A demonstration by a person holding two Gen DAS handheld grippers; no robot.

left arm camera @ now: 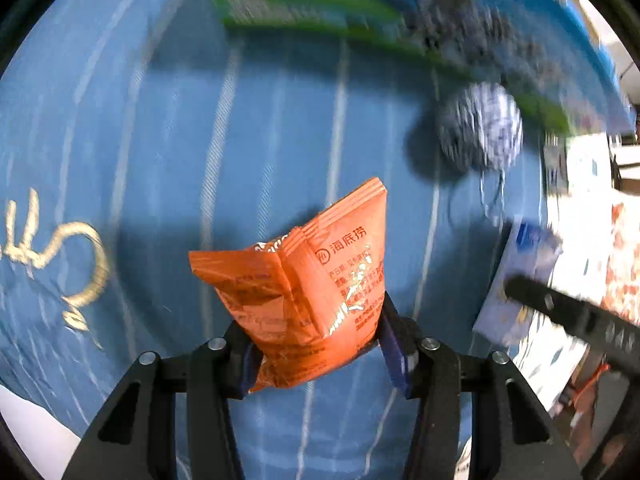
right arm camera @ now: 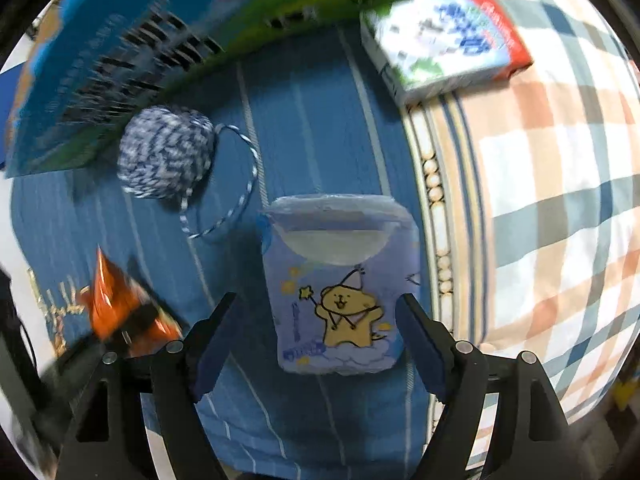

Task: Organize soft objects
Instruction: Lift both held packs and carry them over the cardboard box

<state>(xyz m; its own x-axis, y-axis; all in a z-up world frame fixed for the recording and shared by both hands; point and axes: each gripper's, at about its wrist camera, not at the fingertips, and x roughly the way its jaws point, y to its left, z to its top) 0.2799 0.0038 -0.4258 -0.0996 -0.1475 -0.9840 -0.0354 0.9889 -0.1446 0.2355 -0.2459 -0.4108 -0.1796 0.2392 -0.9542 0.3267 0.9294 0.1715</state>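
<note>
L gripper (left arm camera: 316,344) pinches the orange snack packet (left arm camera: 304,300) by its lower end, pads pressed into the crinkled foil, held above the blue striped cloth (left arm camera: 160,160). R gripper (right arm camera: 316,340) has its fingers spread either side of the lavender tissue pack (right arm camera: 340,288), which lies on the cloth near its right edge, by the plaid cloth (right arm camera: 560,200); no contact that I can see.

Doing it well, imo: center the R fingers on the pack's mid-width before closing, squeeze lightly since it'll squash. Keep the L grip firm; foil is slippery.

L view alone shows the packet's print and grip. R view alone shows the boxed tissue pack (right arm camera: 444,48) at the far edge and the yarn ball (right arm camera: 166,152) w/ its loose strand, sharper than the L view's blur.
</note>
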